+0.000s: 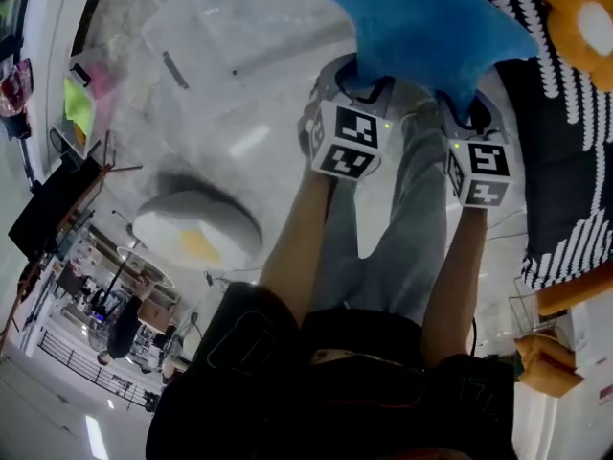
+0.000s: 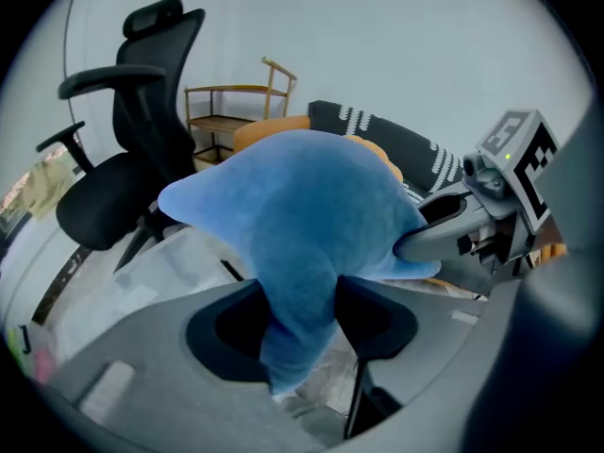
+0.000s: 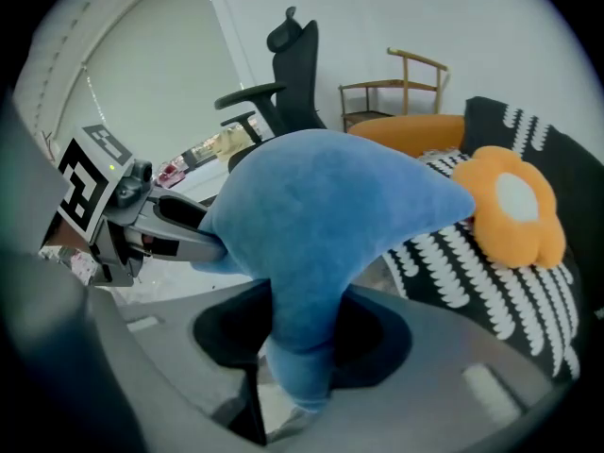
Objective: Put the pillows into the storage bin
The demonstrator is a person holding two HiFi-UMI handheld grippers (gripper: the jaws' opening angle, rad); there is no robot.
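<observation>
A blue star-shaped plush pillow (image 1: 431,22) hangs in the air between my two grippers. My left gripper (image 2: 300,314) is shut on one of its points, and the plush bulges out on both sides of the jaws. My right gripper (image 3: 302,333) is shut on another point of the same blue pillow (image 3: 321,215). In the head view the left gripper (image 1: 354,80) and the right gripper (image 1: 469,113) sit side by side under the pillow's lower edge. A clear plastic bin (image 1: 239,32) lies on the pale floor beyond the left gripper. A white fried-egg pillow (image 1: 196,228) lies on the floor to the left.
An orange flower pillow (image 3: 514,210) rests on a black-and-white striped cover (image 3: 491,281) at the right. A black office chair (image 2: 132,159) and a wooden chair (image 2: 231,111) stand against the far wall. The person's legs and dark shorts (image 1: 316,372) fill the lower middle of the head view.
</observation>
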